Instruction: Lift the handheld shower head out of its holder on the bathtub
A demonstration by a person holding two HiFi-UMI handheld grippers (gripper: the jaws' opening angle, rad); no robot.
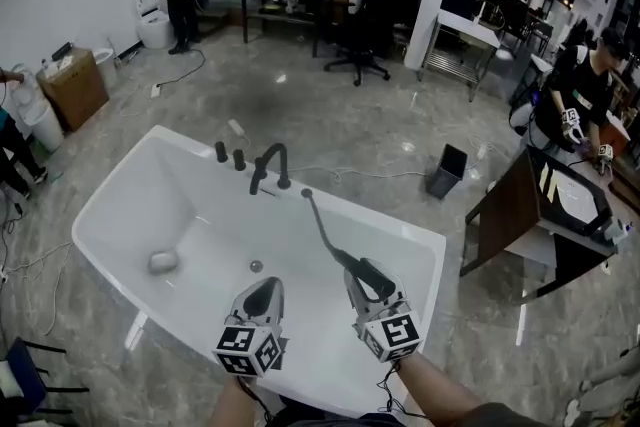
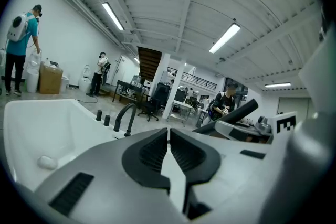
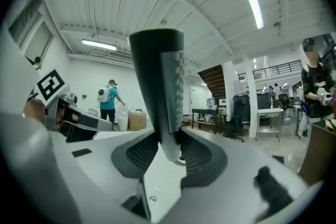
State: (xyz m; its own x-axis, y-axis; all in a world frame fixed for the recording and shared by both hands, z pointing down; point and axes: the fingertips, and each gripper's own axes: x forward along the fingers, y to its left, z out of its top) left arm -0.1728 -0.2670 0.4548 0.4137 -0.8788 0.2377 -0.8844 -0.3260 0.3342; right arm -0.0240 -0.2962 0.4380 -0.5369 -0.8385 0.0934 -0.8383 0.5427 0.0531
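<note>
**Right gripper (image 1: 375, 300) gripping shower head (image 3: 160, 86) over bathtub (image 1: 110, 200)**

Its slim dark wand is rising upright between the clenched jaws, dotted spray face turned right. Its hose (image 1: 322, 227) is trailing toward the faucet (image 1: 270, 165). Left gripper (image 1: 262, 300) is hovering alongside, jaws pressed together, empty.

Bright ceiling strip lights (image 2: 227, 38) light the hall evenly, glare spots gleam on the floor (image 1: 330, 115), and all views bend strongly at their dark edges.

The shower head (image 1: 377, 279), in the right gripper (image 1: 366, 287), hangs over the bathtub (image 1: 120, 187).
</note>
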